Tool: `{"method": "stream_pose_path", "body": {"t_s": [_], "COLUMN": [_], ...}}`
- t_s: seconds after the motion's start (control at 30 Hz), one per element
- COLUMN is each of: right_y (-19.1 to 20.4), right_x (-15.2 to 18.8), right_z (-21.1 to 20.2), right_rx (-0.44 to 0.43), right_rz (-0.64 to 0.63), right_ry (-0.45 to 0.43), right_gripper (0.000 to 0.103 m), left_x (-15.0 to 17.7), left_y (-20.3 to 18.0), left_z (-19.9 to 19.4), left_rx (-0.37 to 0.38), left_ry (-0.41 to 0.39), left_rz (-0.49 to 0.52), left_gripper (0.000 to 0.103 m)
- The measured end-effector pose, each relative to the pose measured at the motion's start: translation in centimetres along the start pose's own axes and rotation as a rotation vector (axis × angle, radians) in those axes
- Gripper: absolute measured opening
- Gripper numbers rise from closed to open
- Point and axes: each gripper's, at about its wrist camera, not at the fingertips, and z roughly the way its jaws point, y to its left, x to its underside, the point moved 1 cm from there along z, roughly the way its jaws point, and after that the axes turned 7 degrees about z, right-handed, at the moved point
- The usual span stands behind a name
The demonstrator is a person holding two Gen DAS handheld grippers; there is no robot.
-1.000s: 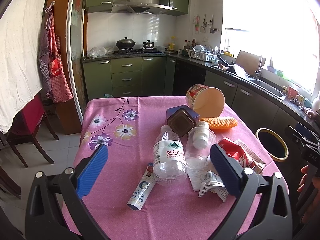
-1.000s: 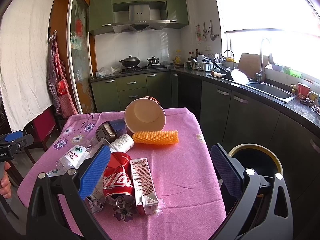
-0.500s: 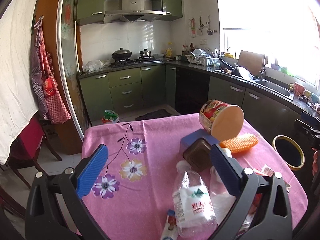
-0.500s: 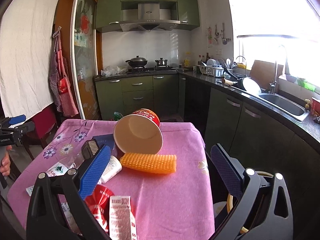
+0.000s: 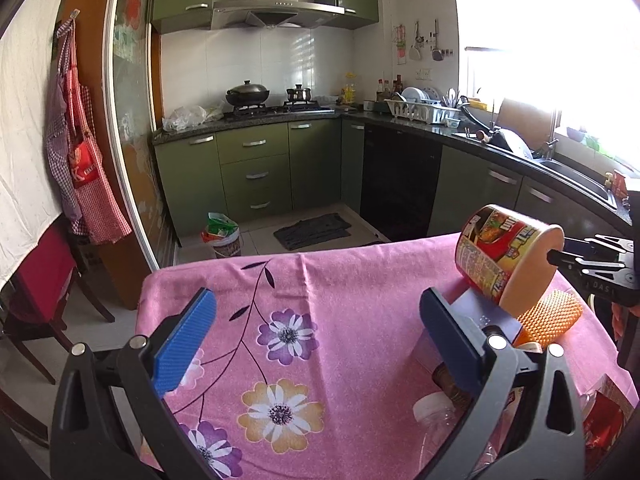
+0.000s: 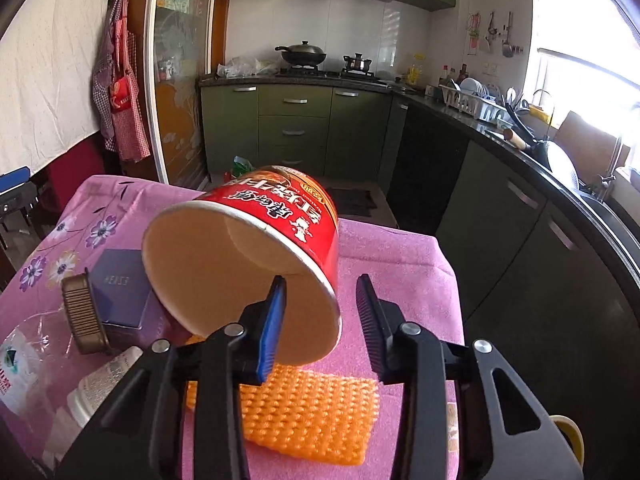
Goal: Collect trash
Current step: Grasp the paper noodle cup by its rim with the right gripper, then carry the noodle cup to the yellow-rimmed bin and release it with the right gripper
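The tipped red paper noodle cup is being gripped: right gripper jaws, just closing, straddle its rim unpressed; full clamping and lifting are needed next, while left gripper is held wide apart, empty.

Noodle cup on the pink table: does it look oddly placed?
Yes. The noodle cup lies tipped on its side, open mouth toward the right gripper, propped on the blue box and the orange mesh sleeve. It looks empty; nothing has spilled. One finger reaches inside its rim, one outside, with a gap.

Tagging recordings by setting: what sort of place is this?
A home kitchen with a dining table: green cabinets, a black wok on the gas stove, and a pink floral tablecloth.
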Motion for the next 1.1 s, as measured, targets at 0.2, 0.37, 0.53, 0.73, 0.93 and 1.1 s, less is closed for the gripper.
{"method": "stream_pose_path", "body": {"t_s": [0.2, 0.37, 0.53, 0.73, 0.93, 1.1], "right_y": [-0.2, -1.6, -4.2, -11.5, -22.1, -28.9], "right_x": [-0.6, -1.7, -3.8, -4.3, 0.4, 6.4], "right_z": [3.5, 4.5, 3.3, -4.7, -14.6, -16.9], "right_rx": [0.014, -0.054, -0.094, -0.092, 0.073, 0.196], "right_rz": [0.016, 0.099, 0.201, 0.354, 0.55, 0.716], "right_ry": [0.04, 0.078, 0.107, 0.173, 0.241, 0.353], "right_gripper": [0.007, 0.005, 0.004, 0.004, 0.004, 0.004], "left_x": [1.4, 1.7, 1.6, 1.2, 0.9, 0.9], "left_y": [-1.0, -1.6, -1.4, -1.9, -2.6, -2.9], "left_z": [1.2, 0.9, 0.5, -0.5, -1.8, -1.8], "left_rx": [0.013, 0.027, 0.037, 0.052, 0.082, 0.099], "left_ry": [0.037, 0.032, 0.019, -0.01, -0.042, -0.041], "left_rz": [0.033, 0.039, 0.022, 0.032, 0.042, 0.044], "left_gripper": [0.097, 0.097, 0.097, 0.097, 0.097, 0.097]}}
